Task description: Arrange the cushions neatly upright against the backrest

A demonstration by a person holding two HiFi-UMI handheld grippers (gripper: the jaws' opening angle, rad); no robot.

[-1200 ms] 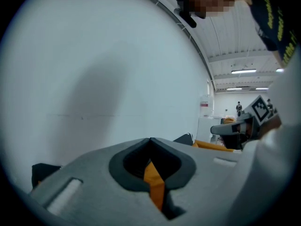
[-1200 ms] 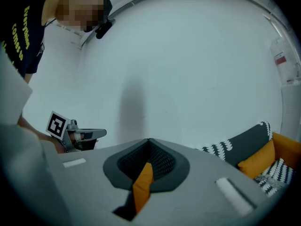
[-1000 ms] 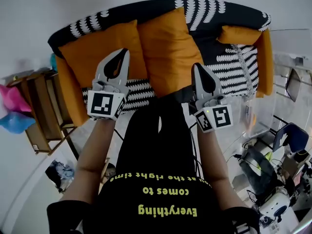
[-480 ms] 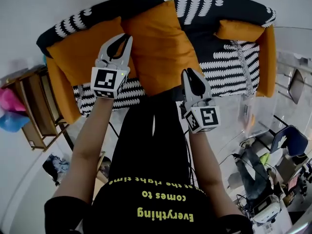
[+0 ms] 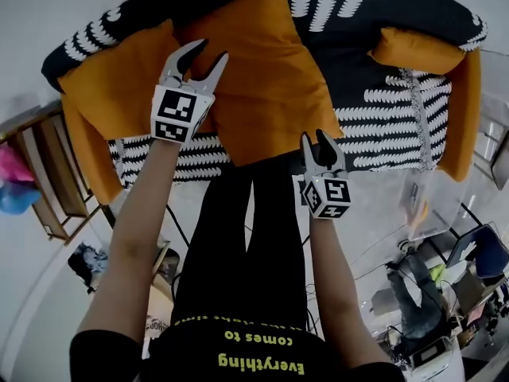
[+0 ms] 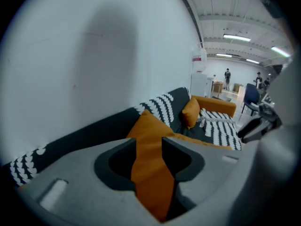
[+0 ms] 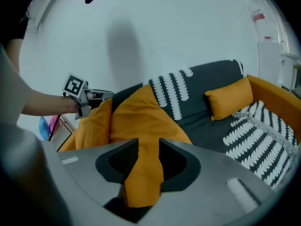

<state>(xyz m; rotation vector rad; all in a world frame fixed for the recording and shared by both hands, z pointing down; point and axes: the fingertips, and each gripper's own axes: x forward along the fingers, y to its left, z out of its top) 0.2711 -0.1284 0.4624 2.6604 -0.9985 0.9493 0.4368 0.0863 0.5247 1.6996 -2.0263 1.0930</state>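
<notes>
As both hands come down over the sofa (image 5: 398,126), the left gripper (image 5: 211,50) and right gripper (image 5: 315,138) have just been opening, jaws now apart on nothing, at opposite edges of the big orange cushion (image 5: 270,86) slumped against the backrest (image 5: 350,6), so a two-handed grab looks next.

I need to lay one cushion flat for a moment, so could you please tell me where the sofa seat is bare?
The widest bare patch is the patterned seat between the big middle cushion and the orange right armrest, in front of the small cushion. A narrow strip shows in front of the left cushion. Both big cushions crowd the left half.
</notes>
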